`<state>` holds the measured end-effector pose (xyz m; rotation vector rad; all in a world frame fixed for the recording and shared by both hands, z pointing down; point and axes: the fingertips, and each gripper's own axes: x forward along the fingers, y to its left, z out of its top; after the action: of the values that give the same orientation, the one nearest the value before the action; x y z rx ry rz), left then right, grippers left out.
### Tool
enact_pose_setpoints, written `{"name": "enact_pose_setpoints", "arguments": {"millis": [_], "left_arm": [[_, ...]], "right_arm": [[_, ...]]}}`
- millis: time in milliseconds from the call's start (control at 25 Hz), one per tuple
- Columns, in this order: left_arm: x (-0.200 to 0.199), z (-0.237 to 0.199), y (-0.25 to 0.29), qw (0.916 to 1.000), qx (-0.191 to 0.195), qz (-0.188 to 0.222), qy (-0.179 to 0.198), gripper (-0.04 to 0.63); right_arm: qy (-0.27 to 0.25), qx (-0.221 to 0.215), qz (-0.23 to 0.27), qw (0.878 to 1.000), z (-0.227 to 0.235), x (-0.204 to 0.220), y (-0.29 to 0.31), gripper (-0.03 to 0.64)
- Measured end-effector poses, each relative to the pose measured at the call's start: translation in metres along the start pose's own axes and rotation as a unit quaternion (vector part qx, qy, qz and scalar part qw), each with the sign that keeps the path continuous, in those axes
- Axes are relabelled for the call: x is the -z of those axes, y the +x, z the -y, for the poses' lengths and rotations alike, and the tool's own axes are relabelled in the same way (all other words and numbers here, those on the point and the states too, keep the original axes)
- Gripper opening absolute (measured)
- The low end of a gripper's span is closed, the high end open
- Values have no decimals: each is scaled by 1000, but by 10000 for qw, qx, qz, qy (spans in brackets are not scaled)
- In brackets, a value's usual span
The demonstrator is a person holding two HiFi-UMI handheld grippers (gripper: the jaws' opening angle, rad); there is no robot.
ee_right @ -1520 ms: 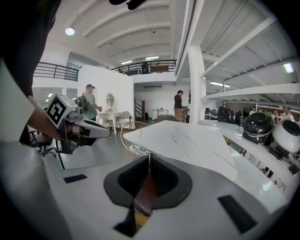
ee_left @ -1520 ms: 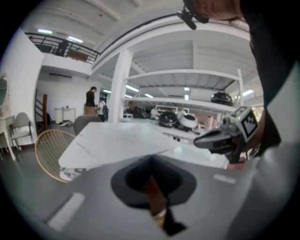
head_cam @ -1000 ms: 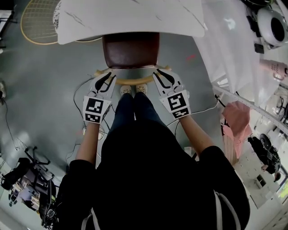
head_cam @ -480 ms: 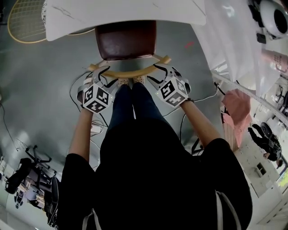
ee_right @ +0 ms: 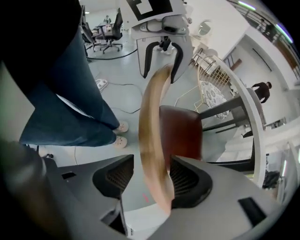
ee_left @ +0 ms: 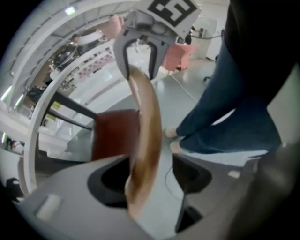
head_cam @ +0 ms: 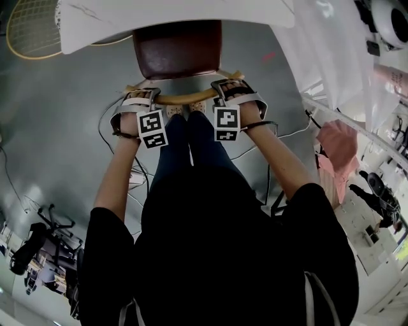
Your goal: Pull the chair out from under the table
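The chair's dark red seat (head_cam: 177,48) lies half under the white table (head_cam: 172,13), and its curved wooden back rail (head_cam: 185,97) faces me. Both grippers point steeply down over that rail. My left gripper (head_cam: 139,97) straddles the rail's left part and my right gripper (head_cam: 233,87) its right part. In the left gripper view the rail (ee_left: 145,131) runs between the jaws of the left gripper (ee_left: 143,176), with a gap on one side. The right gripper (ee_right: 146,180) has the rail (ee_right: 152,136) between its jaws too. Both pairs of jaws are opening and neither clamps the wood.
My legs and shoes (head_cam: 188,111) stand right behind the chair. Cables (head_cam: 111,127) trail over the grey floor. A yellow-rimmed netted hoop (head_cam: 32,32) lies at the far left. A translucent sheet (head_cam: 331,57) and pink cloth (head_cam: 338,153) crowd the right side.
Both grippers rolled over and dropped from pointing forward behind the chair to pointing down astride the back rail. Their jaws went from shut to wide apart.
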<state>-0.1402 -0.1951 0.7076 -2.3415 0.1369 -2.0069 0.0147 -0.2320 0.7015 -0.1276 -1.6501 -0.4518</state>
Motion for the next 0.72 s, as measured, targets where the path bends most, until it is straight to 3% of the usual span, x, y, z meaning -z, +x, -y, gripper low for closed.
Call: {"name": "enact_pose_setpoints", "arguments": {"millis": [160,240,280,720], "left_arm": [[7,-4,15,9990,-103,-351,264,267],[8,-11,18,9984,-257,-422,279,188],[8,-12,19,9981,-294,-458,299,179],[7,8,19,9964,-232,-550,600,158]], "right_arm": [[-222,131,-327,9991,5,2,17,204],[-261,309,-424,9983,9,4,22,202],[-320,386,-460,9977,10,4,23,178],[-709,273,-548,9956,-9,-1,21,158]]}}
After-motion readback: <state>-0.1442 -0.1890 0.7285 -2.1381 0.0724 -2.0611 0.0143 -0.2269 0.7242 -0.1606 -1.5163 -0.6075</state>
